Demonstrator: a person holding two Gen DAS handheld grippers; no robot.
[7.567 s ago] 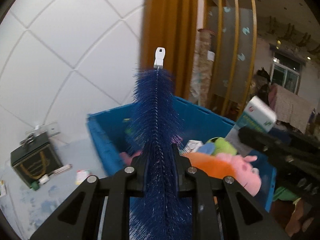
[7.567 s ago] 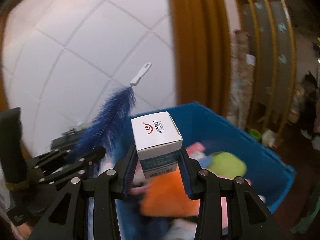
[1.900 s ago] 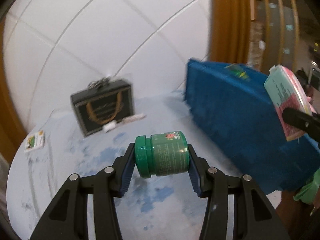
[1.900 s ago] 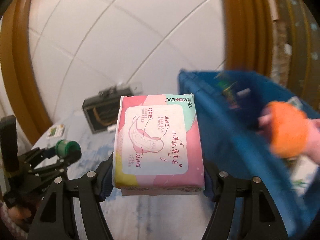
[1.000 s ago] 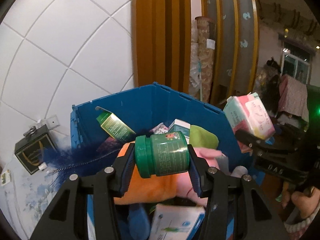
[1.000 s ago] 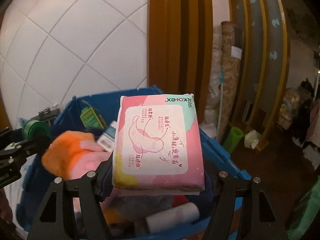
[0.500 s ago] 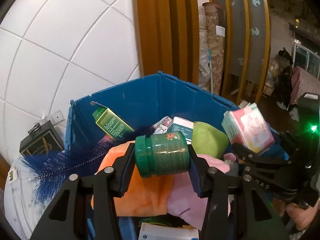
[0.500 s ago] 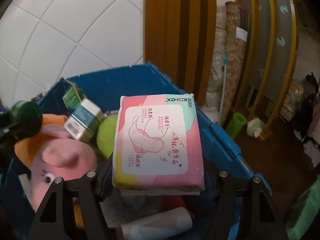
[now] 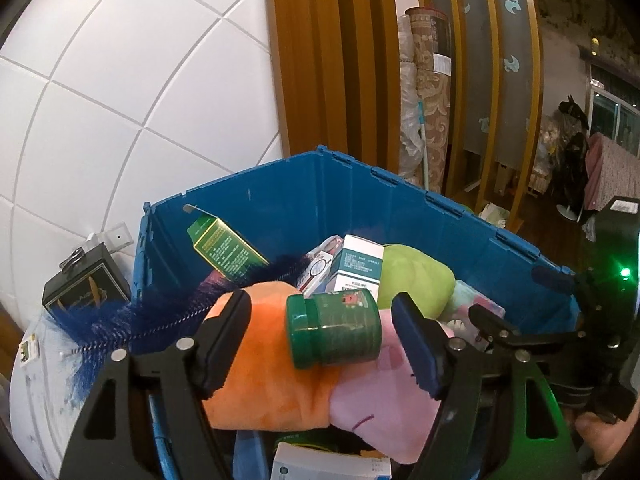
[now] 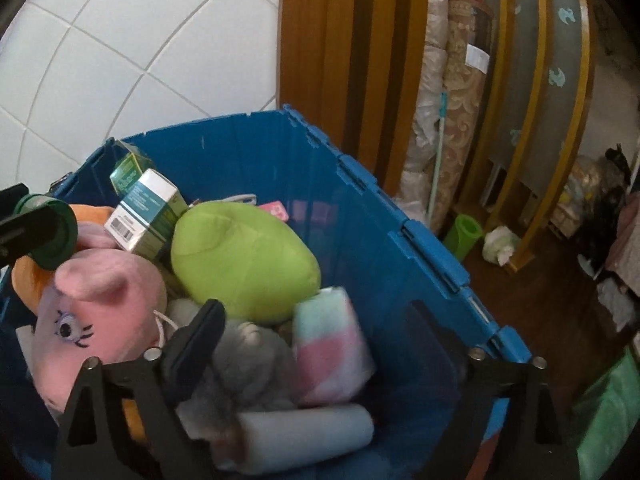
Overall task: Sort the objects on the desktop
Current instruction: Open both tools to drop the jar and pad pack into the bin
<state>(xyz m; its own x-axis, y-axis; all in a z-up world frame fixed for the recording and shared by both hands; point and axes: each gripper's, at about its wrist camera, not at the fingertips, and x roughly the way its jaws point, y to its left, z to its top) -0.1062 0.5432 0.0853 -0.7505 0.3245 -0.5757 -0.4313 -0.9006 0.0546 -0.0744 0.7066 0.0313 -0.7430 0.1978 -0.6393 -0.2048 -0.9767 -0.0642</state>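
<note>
Blue plastic forms the large storage crate (image 9: pixel 360 200) that fills the middle of both views, already heaped with sorted things. At centre of the left wrist view a soft orange and pink plush toy (image 9: pixel 280 376) is seen, with the small green screw-lid jar (image 9: pixel 334 330) above it, between the spread, non-touching jaws of the left gripper (image 9: pixel 322 340). The release step is judged underway. At lower centre of the right view, the pastel pink and mint soft packet (image 10: pixel 330 344) lies in the crate, apart from the wide-open, empty right gripper (image 10: pixel 316 336). Withdrawal toward the desk is called for next.

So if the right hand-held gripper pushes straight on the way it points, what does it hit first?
Probably the pink and pale-blue packet, lying between the open jaws of the right hand-held gripper, beside the grey plush in the blue crate; depth is unclear.
</note>
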